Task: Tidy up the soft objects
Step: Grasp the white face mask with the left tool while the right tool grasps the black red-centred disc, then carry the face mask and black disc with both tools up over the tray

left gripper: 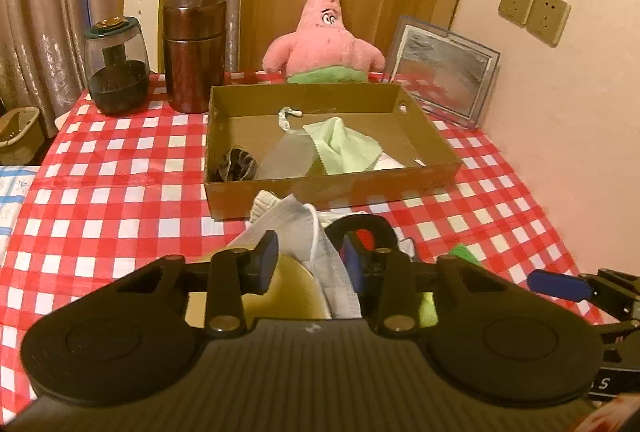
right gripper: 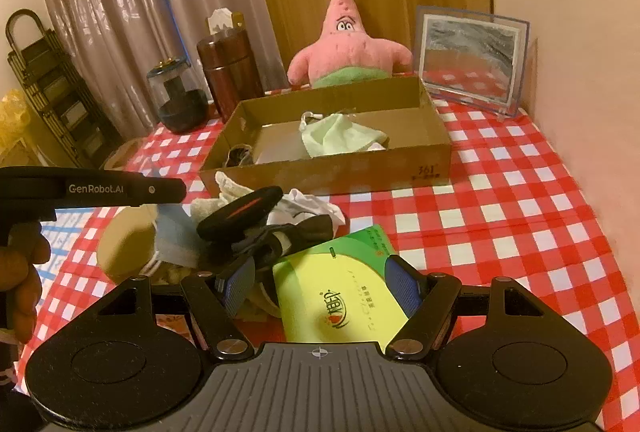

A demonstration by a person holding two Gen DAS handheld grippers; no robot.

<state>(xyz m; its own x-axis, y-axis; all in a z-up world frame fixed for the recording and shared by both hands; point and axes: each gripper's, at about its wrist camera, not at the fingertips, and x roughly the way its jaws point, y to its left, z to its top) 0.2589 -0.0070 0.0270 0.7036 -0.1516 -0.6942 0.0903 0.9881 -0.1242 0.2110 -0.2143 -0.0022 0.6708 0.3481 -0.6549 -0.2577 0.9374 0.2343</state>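
Note:
A brown cardboard box sits mid-table and holds a light green cloth, a dark scrunchie and a clear pouch. In front of it lies a pile of soft items: a white sock, a face mask, a black mouse and dark cloth. My left gripper is partly closed around the white sock and mask. My right gripper is open over a yellow-green tissue pack.
A pink star plush stands behind the box. A brown canister, a glass jar and a framed picture stand along the back. The red checked tablecloth covers the table. A yellowish round object lies left.

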